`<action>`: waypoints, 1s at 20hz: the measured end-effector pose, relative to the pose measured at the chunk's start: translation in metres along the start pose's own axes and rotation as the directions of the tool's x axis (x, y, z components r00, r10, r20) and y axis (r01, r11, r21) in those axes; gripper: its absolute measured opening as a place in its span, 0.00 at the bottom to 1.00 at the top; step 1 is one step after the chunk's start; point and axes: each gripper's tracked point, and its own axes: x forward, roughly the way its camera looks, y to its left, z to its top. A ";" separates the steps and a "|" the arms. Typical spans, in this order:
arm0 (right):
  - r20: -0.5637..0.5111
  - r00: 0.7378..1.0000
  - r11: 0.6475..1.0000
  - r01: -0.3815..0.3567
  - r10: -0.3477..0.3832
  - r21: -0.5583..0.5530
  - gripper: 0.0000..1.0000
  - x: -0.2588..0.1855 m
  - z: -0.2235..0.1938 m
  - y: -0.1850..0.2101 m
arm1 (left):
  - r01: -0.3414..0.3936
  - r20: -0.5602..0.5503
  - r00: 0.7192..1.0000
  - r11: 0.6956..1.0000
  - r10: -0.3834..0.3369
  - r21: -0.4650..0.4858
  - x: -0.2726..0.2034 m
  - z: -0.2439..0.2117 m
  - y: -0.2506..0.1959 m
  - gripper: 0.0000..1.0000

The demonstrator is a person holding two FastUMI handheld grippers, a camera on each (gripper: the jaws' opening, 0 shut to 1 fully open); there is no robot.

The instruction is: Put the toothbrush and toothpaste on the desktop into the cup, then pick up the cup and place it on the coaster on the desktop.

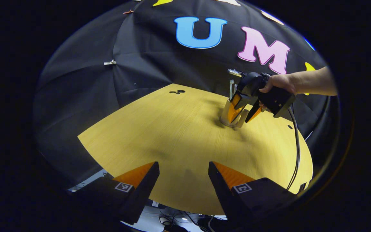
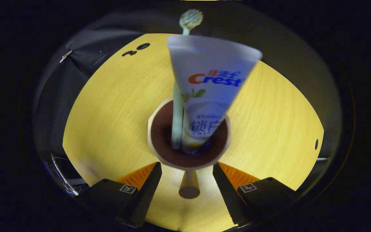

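Toothpaste, a white squeezable tube with a flat crimped end (image 2: 209, 83), stands cap-down inside the pale cream cup with a dark brown interior (image 2: 188, 137), and the slim pale-handled toothbrush with a light bristle head (image 2: 178, 106) leans upright just beside it in the same cup. Both items are therefore already loaded, so by my reading the first half of the task is finished and what is left is the lift and the transfer to the coaster. The cup sits on the yellow wood-grain counter (image 2: 108, 112), its small handle (image 2: 189, 184) pointing toward the camera in the right gripper view, between the spread fingers of the right tool (image 2: 187, 180); those fingers stand apart on either side of the handle and do not press on anything, so the cup seems not yet gripped. In the left gripper view the same right tool (image 1: 242, 112), held by a person's hand (image 1: 277, 83), hangs at the cup (image 1: 230, 118) near the far side of the counter (image 1: 172, 135). The left tool (image 1: 183, 180) is wide and empty, well apart from the cup, over the near edge. I cannot make out a coaster on the counter, so its place is unknown.
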 end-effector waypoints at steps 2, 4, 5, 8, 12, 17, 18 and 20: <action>0.066 0.998 1.000 0.007 -0.008 0.020 0.99 -0.026 0.001 -0.006 | 0.024 0.017 1.000 1.000 -0.024 0.018 -0.004 0.012 -0.006 0.97; 0.146 0.989 0.999 0.004 -0.009 0.039 0.99 -0.056 0.000 -0.007 | 0.052 0.039 0.998 0.998 -0.053 0.037 -0.007 0.028 -0.013 0.97; 0.185 0.983 0.999 0.000 -0.010 0.051 0.98 -0.076 -0.002 -0.009 | 0.067 0.050 0.996 0.997 -0.069 0.044 -0.010 0.037 -0.017 0.97; 0.295 0.955 0.994 -0.007 -0.026 0.110 0.98 -0.135 -0.015 -0.012 | 0.125 0.084 0.988 0.989 -0.131 0.076 -0.020 0.061 -0.033 0.97; 0.469 0.877 0.989 0.041 -0.105 0.144 0.98 -0.209 -0.040 -0.020 | 0.221 0.116 0.963 0.961 -0.242 0.167 -0.036 0.100 -0.061 0.97; 0.648 0.734 0.944 -0.029 -0.204 0.330 0.98 -0.281 -0.095 -0.021 | 0.269 0.215 0.923 0.934 -0.320 0.235 -0.065 0.172 -0.088 0.97; 0.660 0.716 0.936 -0.025 -0.227 0.350 0.98 -0.287 -0.110 -0.023 | 0.255 0.237 0.919 0.935 -0.314 0.248 -0.071 0.183 -0.090 0.97; 0.670 0.692 0.926 -0.004 -0.270 0.377 0.99 -0.293 -0.145 -0.023 | 0.229 0.269 0.916 0.938 -0.298 0.259 -0.079 0.196 -0.096 0.97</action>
